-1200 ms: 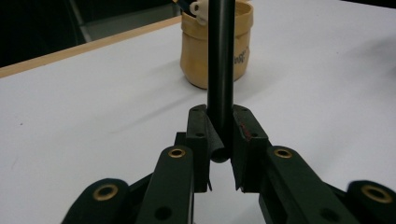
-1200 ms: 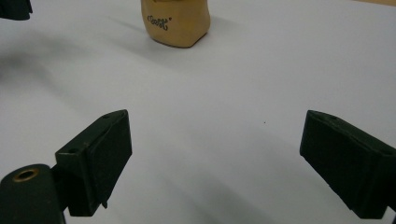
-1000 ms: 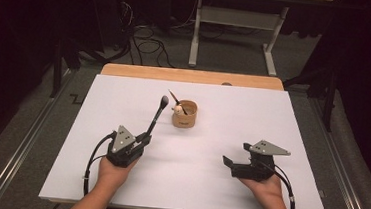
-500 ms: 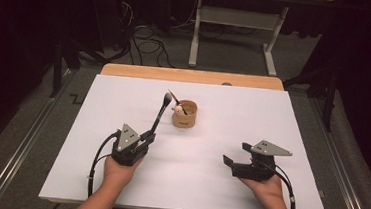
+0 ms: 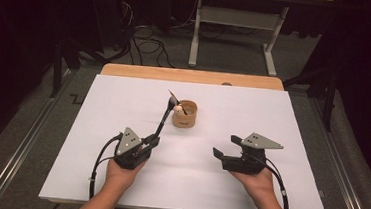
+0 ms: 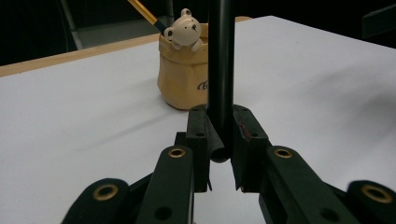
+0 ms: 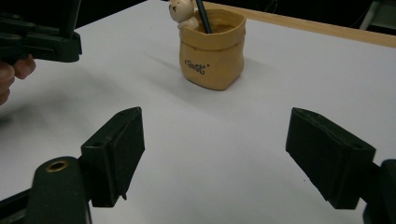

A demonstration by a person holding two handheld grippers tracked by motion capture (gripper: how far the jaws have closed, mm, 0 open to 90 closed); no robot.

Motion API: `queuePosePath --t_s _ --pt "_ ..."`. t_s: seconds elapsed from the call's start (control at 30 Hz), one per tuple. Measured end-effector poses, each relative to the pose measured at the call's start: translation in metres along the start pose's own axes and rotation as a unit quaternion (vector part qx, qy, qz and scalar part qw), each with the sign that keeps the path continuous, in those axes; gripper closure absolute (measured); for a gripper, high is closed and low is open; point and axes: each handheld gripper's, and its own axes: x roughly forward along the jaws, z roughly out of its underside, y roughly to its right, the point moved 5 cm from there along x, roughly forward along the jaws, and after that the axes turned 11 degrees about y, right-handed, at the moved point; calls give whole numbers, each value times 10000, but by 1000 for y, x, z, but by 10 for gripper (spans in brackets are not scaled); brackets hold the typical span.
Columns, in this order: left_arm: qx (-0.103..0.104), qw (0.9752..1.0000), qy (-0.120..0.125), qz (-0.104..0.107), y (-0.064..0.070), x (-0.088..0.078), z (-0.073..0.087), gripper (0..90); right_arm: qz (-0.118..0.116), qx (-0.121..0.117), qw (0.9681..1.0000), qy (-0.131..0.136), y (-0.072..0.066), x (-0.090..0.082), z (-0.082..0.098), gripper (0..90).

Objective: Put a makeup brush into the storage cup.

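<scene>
**Black pen held at the cup's edge**

A white table [image 5: 117, 179] is carrying everything, with a strip of bare wood along its far edge. One tan cup [image 5: 185, 114], shaped like a soft crumpled bag with dark lettering on its side, is standing near the middle of the far half. One small cream bear figure [image 6: 185, 30] is peeking over its rim, and one pencil with a dark tip [image 5: 178, 100] is leaning out of it.

One long, slim black pen [image 5: 163, 120] is slanting up from the left hand-held gripper [image 5: 151, 143] towards the cup, its top end hanging just beside the bear. In the left gripper view the pen is standing as a smooth black rod between the pads, its lower end poking out just below them.

The left hand-held gripper is clamping the pen near its lower end, jaws nearly together. The right hand-held gripper [image 5: 225, 146] is sitting well apart on the right, its jaws wide and having just been closing a little, with nothing between them but bare table.
</scene>
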Motion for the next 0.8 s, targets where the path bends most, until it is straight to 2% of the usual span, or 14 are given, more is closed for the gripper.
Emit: queuePosePath --t_s 0.37,0.8 --pt "29 9999 24 107 3 0 -1 790 -136 -49 9999 39 -10 8 -8 245" --pt "-45 9998 98 187 5 -1 -3 790 -263 -123 9995 136 -26 18 -23 262"
